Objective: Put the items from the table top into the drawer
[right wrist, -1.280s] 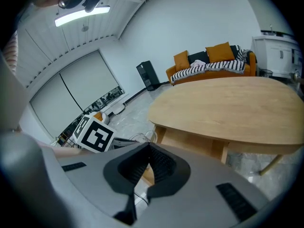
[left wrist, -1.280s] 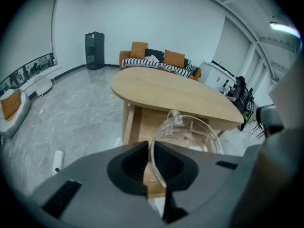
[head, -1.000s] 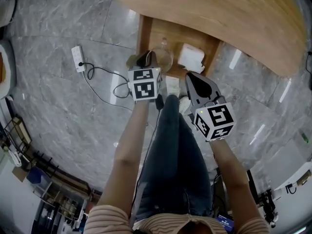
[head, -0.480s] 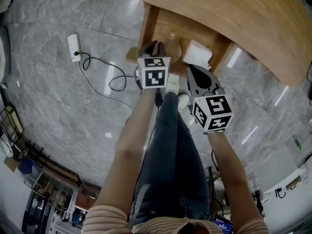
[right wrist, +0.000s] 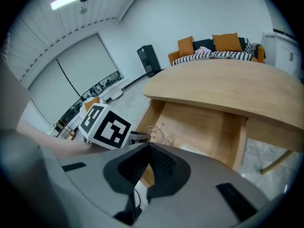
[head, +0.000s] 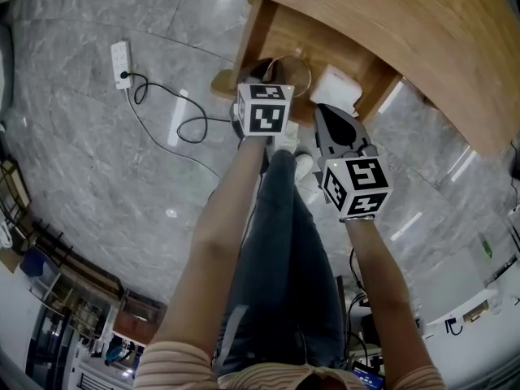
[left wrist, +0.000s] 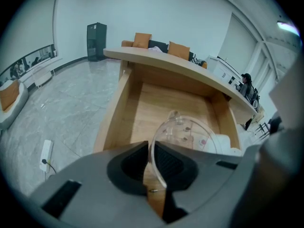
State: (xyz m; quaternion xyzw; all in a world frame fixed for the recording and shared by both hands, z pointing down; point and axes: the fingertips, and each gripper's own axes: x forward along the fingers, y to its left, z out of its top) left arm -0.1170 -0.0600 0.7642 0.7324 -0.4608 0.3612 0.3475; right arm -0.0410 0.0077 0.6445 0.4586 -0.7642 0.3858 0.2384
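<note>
Both hands have sunk toward the open drawer (left wrist: 142, 99) since a second ago. Our left gripper (left wrist: 148, 147) has its fingers (left wrist: 127, 164) clamped on a clear bowl's (left wrist: 186, 131) rim, perhaps a jug's, hanging it inside the drawer's left side for release. Our right gripper (right wrist: 148, 148) waits at the drawer front, closed and empty.

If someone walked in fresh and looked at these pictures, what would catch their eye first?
A clear bowl, pinched by its rim in the jaws of the left gripper, is over the open wooden drawer under the curved table. The right gripper has its jaws together and empty, and a white power strip lies on the marble floor.
</note>
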